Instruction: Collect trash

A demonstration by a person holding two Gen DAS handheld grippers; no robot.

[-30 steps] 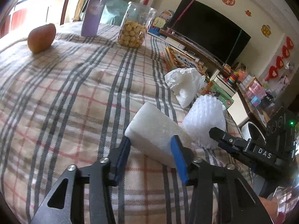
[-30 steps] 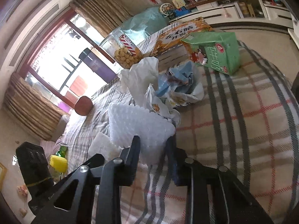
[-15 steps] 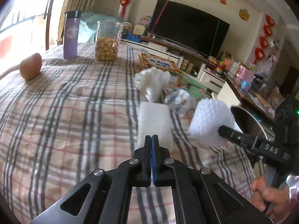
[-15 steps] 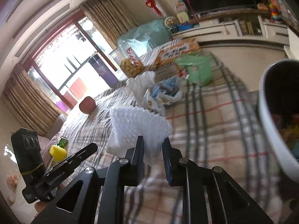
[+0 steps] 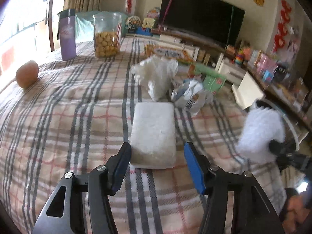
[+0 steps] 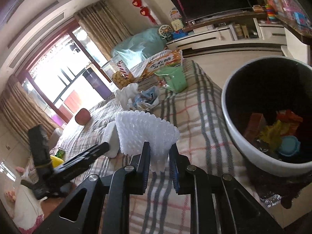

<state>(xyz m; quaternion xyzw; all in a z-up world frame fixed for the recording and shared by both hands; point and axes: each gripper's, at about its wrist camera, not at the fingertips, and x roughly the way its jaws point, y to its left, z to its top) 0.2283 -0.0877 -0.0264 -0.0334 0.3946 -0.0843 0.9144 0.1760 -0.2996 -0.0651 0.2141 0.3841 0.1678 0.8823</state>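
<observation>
Left wrist view: pear point(image 5: 27, 73) far left on the plaid cloth point(image 5: 64, 117); purple bottle point(image 5: 67, 35) and biscuit jar point(image 5: 106, 35) behind it.
Left gripper point(image 5: 157, 157): jaws opening, spread to either side of the foam block's near end; pads not pressing it.
Foam block point(image 5: 154, 131): flat on the cloth, straight ahead of the left gripper, long axis running away from it, so the jaws straddle its short width.
Tissue point(image 5: 157, 76) and wrapper point(image 5: 190, 95): just beyond the block, still on the cloth.
Right gripper point(image 6: 159, 156): pinching the foam net point(image 6: 143, 130) by its lower edge, net lifted off the cloth.
Bin point(image 6: 230, 126): right of the net, beside the table edge, mouth open, trash already inside.
Key relation: the bin lies right of the right gripper and close; I judge a short carry rightward puts the net over it. The left gripper is nearer the block.
</observation>
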